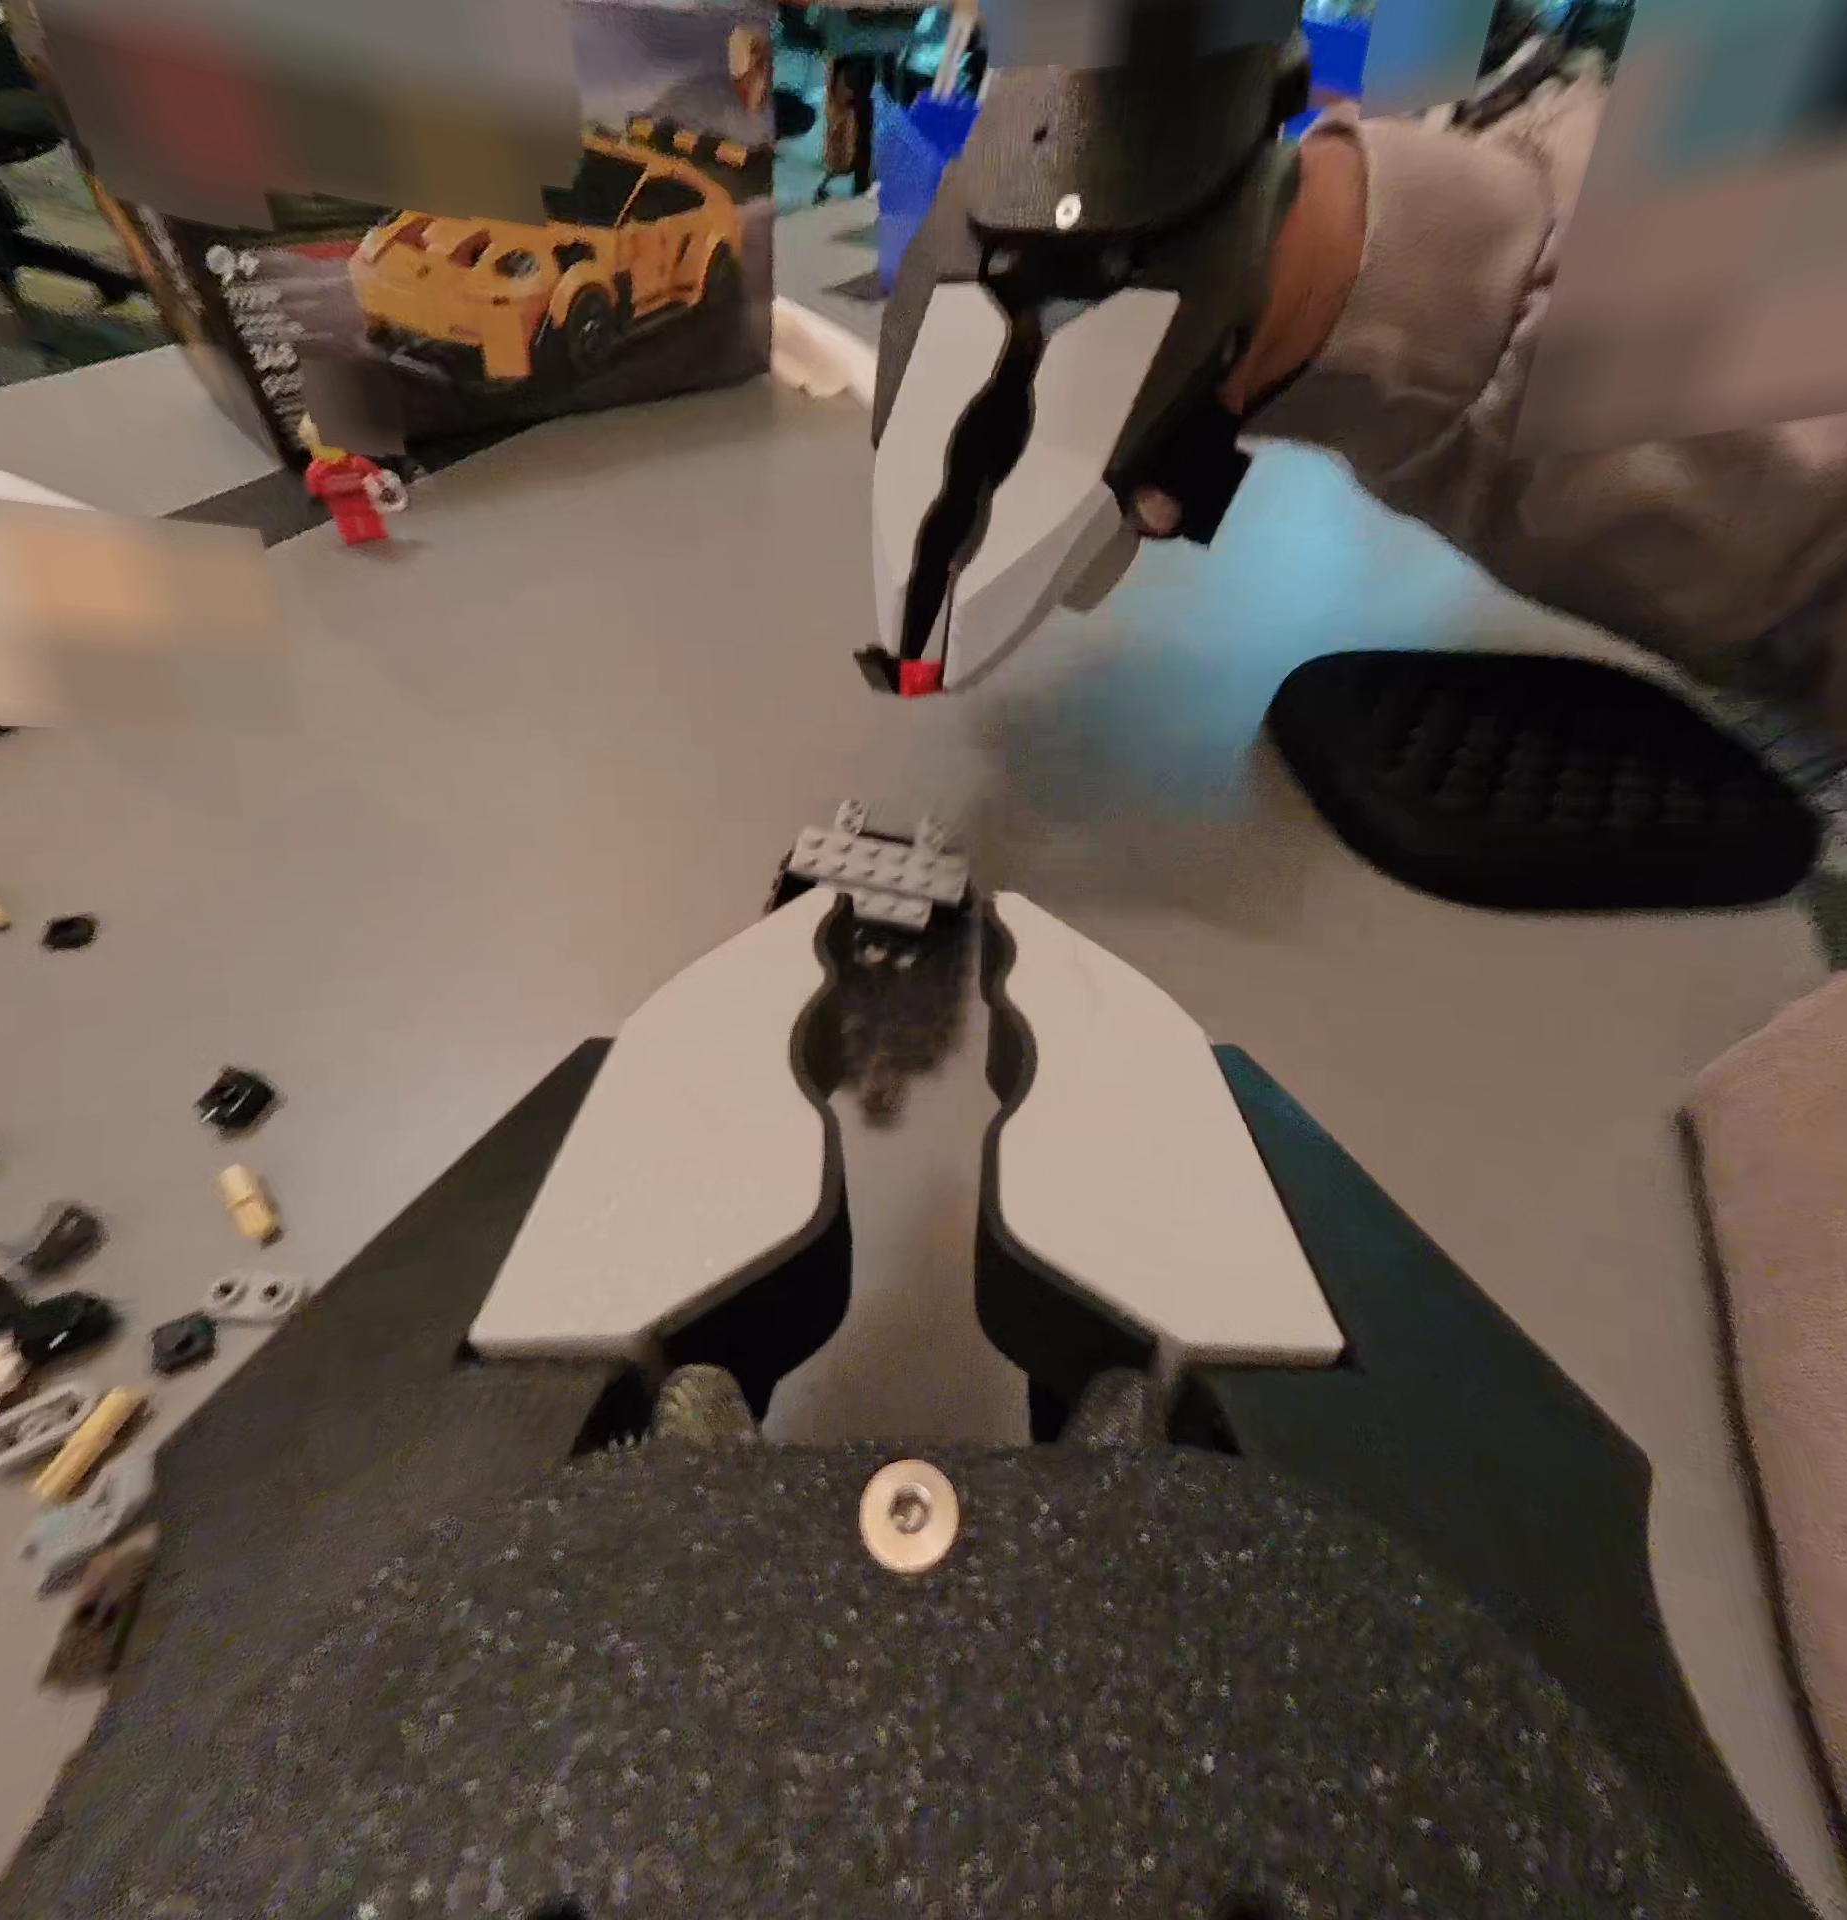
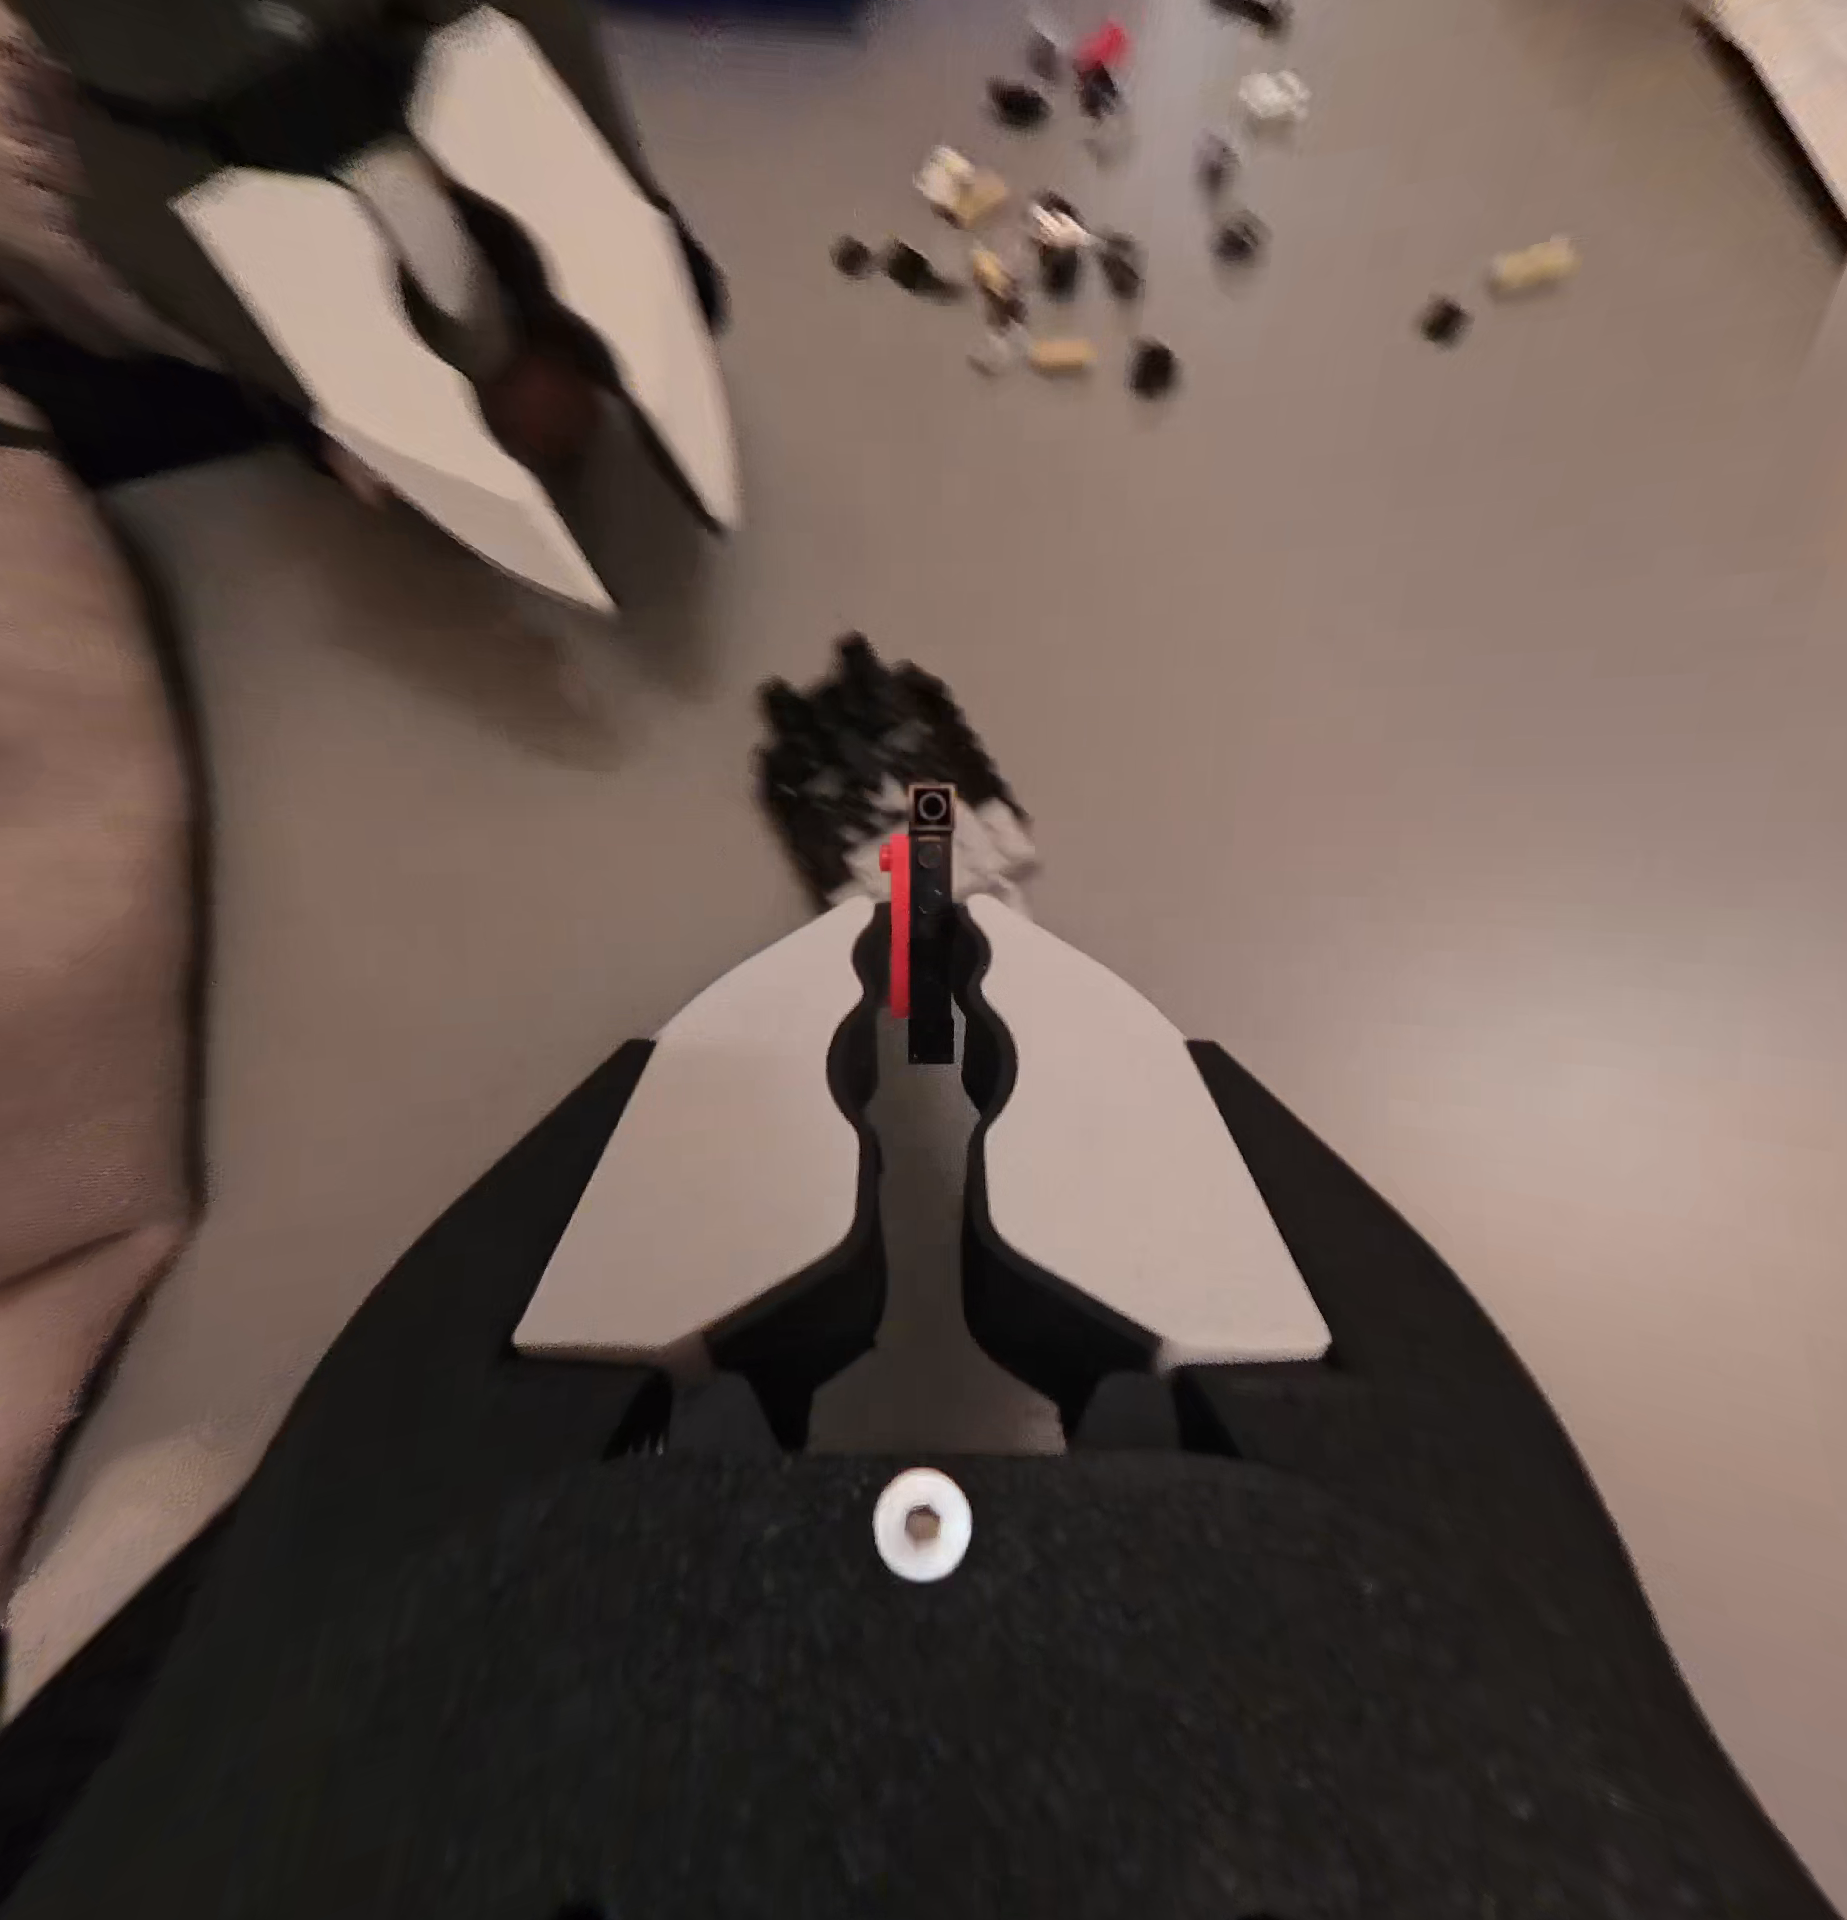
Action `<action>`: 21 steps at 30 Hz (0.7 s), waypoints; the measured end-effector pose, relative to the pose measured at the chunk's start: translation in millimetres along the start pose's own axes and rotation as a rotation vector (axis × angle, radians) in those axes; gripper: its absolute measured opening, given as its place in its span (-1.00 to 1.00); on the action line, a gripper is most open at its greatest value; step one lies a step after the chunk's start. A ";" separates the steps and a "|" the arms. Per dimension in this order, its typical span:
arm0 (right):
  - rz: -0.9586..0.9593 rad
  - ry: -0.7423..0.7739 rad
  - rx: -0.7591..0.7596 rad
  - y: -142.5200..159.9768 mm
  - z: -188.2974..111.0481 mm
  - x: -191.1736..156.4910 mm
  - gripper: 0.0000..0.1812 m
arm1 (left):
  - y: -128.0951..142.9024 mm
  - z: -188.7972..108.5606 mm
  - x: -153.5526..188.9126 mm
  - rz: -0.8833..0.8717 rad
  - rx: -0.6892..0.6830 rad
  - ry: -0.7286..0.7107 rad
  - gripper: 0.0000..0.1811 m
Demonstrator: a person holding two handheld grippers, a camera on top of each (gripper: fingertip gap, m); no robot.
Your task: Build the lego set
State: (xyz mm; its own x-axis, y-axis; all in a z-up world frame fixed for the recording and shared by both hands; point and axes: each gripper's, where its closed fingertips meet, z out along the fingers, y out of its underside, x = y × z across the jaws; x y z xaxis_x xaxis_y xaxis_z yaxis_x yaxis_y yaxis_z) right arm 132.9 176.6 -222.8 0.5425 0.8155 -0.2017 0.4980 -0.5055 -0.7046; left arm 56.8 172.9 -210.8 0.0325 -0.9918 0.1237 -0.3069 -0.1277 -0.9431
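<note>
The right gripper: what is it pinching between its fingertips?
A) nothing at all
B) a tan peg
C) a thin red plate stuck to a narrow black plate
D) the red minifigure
C: in the right wrist view the right gripper is closed on a thin red plate pressed against a narrow black plate, both poking out past the tips.

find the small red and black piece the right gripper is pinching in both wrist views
Left wrist view: red and black piece above centre, at the right gripper tips.
Right wrist view: centre, between its own tips.
Shared landmark: the grey and black assembly on the table.
</note>
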 end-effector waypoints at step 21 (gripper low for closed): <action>-0.029 -0.359 0.435 -83.6 -9.3 -113.9 -0.88 | -56.6 -29.0 57.9 -0.001 0.311 0.239 -0.91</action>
State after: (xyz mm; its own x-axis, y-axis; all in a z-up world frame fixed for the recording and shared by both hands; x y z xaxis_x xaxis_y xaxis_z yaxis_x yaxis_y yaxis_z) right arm 35.8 123.3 -134.6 0.2306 0.9104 -0.3436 0.1432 -0.3810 -0.9134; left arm 48.5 122.9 -141.4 -0.2011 -0.9666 0.1587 -0.0027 -0.1615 -0.9869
